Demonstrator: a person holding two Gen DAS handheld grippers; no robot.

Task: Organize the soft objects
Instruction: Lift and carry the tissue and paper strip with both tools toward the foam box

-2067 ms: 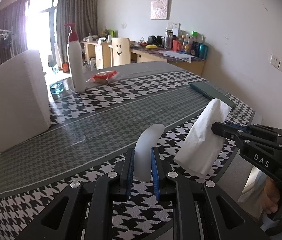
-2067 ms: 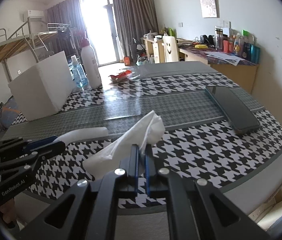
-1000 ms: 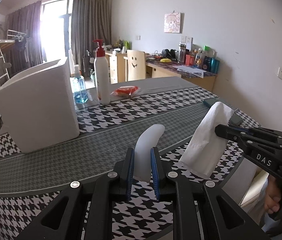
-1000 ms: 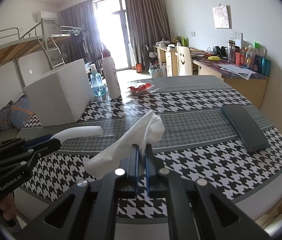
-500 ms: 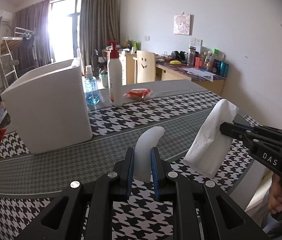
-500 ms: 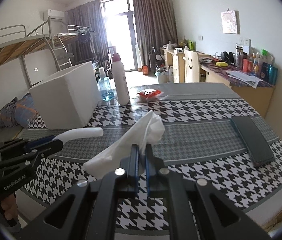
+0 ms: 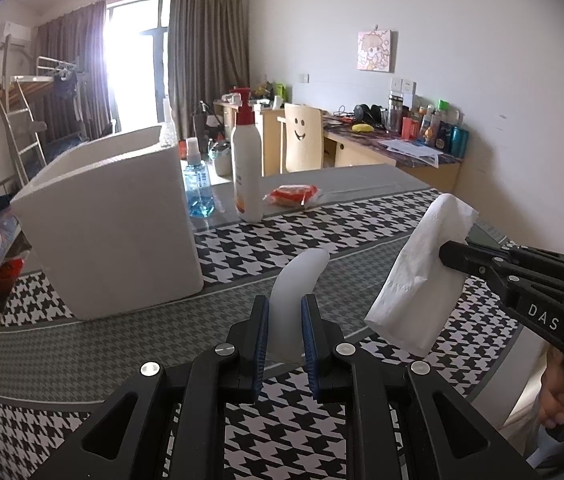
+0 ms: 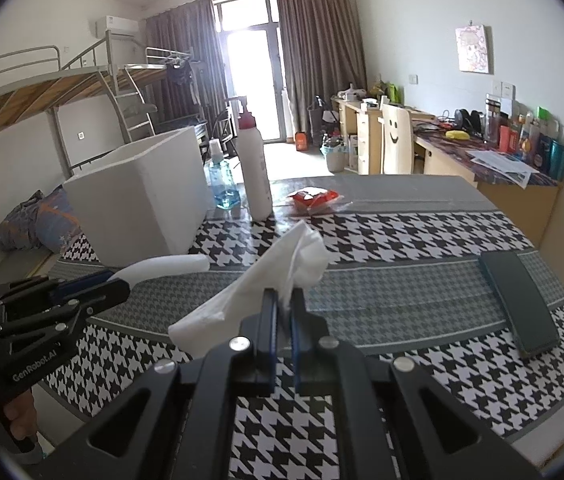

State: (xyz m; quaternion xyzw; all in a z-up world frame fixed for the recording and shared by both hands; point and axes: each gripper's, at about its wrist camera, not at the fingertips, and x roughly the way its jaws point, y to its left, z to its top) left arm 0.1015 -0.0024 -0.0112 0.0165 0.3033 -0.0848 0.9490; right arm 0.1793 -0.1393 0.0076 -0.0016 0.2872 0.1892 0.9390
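Left wrist view puts the left gripper (image 7: 285,320) at 6 o'clock, its blue-padded jaws clamped on a pale, translucent curved soft strip (image 7: 296,296) that rises out of them and bends toward 1 o'clock above the houndstooth tablecloth (image 7: 266,248). At 3 o'clock the right gripper (image 7: 448,258) reaches in from the side, closed on a crumpled white tissue (image 7: 422,276) that hangs down from its tips. A white foam box (image 7: 118,224), open at the top, stands at 9 o'clock on the table, well apart from both grippers. Beyond it, at 12 o'clock, stand a white pump bottle (image 7: 247,176) with a red head and, just beside it toward the box, a small clear bottle of blue liquid (image 7: 198,190); a red snack packet (image 7: 294,194) lies near the pump bottle's other side. Right wrist view shows the tissue fanning toward 11 o'clock out of the narrow jaws, and a dark flat phone-like slab (image 8: 518,300) lying on the cloth at 3 o'clock.
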